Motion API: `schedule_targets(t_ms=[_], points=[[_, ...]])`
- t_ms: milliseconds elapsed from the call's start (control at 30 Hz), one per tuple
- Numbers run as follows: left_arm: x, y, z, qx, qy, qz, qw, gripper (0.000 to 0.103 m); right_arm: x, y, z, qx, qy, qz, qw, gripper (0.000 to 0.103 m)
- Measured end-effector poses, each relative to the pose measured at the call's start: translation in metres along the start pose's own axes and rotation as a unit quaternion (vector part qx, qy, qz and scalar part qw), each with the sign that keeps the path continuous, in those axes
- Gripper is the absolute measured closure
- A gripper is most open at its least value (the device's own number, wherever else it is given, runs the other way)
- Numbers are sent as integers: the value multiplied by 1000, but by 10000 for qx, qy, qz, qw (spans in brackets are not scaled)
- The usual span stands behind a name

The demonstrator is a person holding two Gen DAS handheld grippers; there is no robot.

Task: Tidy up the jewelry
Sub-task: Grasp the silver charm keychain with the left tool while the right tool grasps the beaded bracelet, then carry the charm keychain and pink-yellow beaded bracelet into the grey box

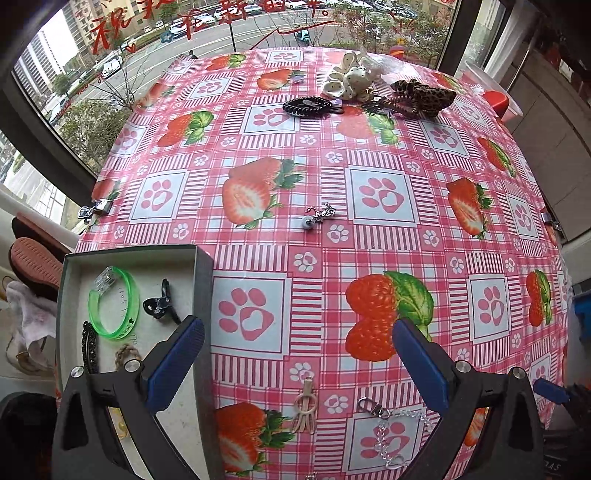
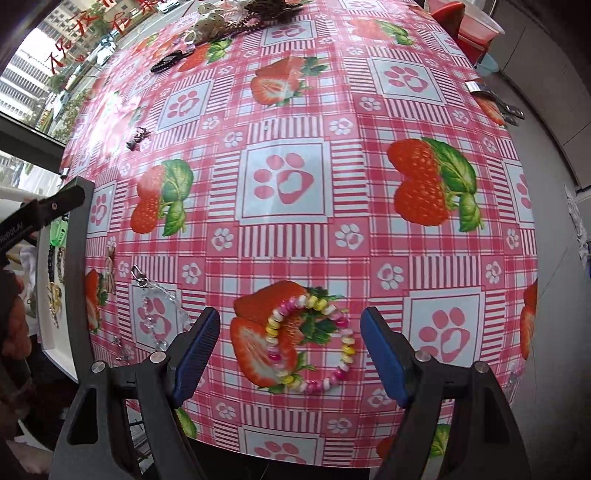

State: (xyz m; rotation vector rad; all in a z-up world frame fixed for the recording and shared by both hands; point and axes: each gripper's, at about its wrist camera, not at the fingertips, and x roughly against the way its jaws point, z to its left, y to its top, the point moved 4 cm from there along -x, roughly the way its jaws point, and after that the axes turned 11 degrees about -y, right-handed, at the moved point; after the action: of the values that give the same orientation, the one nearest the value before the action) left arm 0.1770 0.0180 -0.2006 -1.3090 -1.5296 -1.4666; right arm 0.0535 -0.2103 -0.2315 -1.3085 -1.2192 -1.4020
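Observation:
My right gripper (image 2: 290, 352) stands open above a pink, yellow and white beaded bracelet (image 2: 312, 339) lying on the strawberry tablecloth; the beads lie between the blue pads, untouched. My left gripper (image 1: 297, 363) is open with nothing in it, its left finger (image 1: 175, 363) over the rim of a dark box (image 1: 203, 295). The box holds a green bangle (image 1: 114, 302), a black claw clip (image 1: 160, 304) and a black beaded piece (image 1: 89, 347). A clear crystal chain with a clasp (image 1: 384, 432) and a beige clip (image 1: 304, 410) lie on the cloth near the left gripper. A small silver charm (image 1: 319, 216) lies mid-table.
Scrunchies (image 1: 351, 79), a black coil hair tie (image 1: 308, 107) and a leopard-print hair piece (image 1: 421, 98) are piled at the far side by the window. Metal clamps (image 1: 94, 210) pin the cloth to the table edges. Red and white tubs (image 2: 465, 22) stand beyond the right edge.

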Motion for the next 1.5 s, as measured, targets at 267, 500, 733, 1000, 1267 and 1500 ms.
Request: schedule_targets(t_ms=[267,500,733,1000,1267,1500], points=[[-32,25,-5,15,193,-25,9998,0,-17,-26,-13,182,-174,158,9996,22],[-56,47,-3,150,333,-117,9993,0,-33,-38,-7,602,-543,103,9967,22],[-80,63,-1,125,385,-112,9991,4,-35,-33,5,874,-778,-197,9929,22],[-89,64,-6,24,90,-88,9999,31,-35,-3,17,936,-794,-382,9917,47],[-85,60,-25,-318,-114,-46,9994,86,-23,20,24,790,-596,-332,9945,79],[-64,47,-19,-165,-369,-95,9991,86,-12,36,7,252,127,-213,9994,83]])
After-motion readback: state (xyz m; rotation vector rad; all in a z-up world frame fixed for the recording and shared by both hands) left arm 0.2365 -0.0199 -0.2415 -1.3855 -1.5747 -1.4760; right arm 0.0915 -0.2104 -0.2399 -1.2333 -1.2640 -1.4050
